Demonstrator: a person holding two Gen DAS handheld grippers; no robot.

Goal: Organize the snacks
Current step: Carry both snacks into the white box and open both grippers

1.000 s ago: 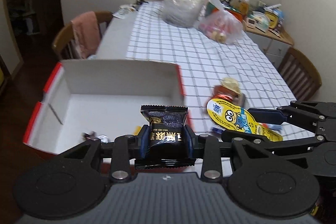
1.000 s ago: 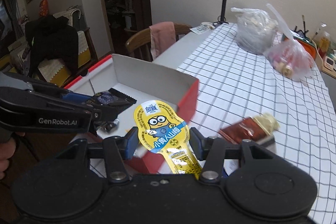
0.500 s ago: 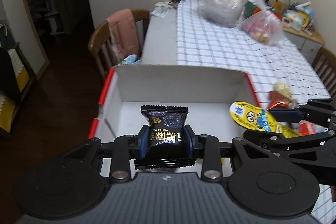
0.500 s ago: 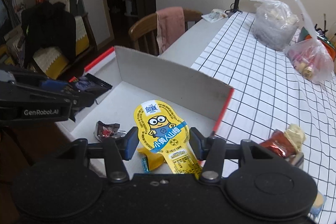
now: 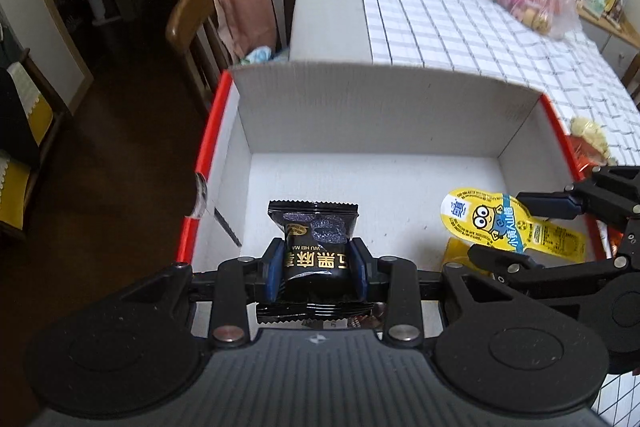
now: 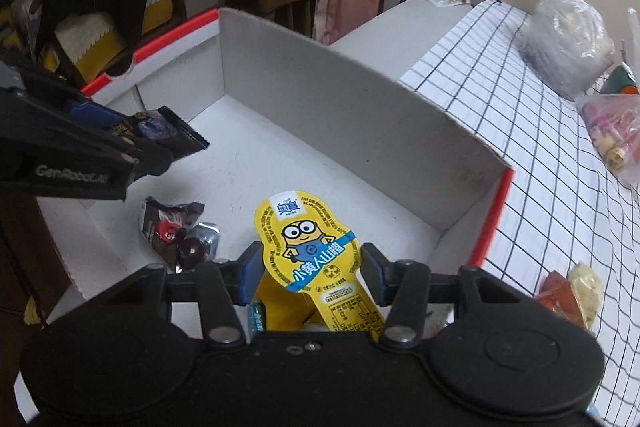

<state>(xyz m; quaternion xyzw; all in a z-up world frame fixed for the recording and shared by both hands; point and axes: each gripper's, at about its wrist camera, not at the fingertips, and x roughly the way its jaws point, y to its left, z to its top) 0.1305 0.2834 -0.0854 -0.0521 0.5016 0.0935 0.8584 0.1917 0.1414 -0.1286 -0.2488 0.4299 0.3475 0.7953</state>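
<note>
- Left wrist view is showing the black snack packet (image 5: 315, 247) sitting clamped between the jaws of the left gripper (image 5: 316, 269), which is hanging over the near part of the open cardboard box (image 5: 384, 115).
- By its look the packet is light, crinkly and slick, with a soft filling; the grip across its lower middle is suiting it, and a harder squeeze is likely crushing what is inside.
- Right wrist view is showing the yellow cartoon pouch (image 6: 310, 251) sitting between the jaws of the right gripper (image 6: 310, 277), also above the box floor; the pads are looking close to its edges, so the hold is probably light.
- I judge the pouch to be thin, floppy film, best taken at its narrow waist.
- Two small dark wrapped sweets (image 6: 176, 233) are already lying in the box.
- More snacks (image 6: 568, 293) are waiting on the checked bench (image 6: 532, 131) just beside the box.
</note>
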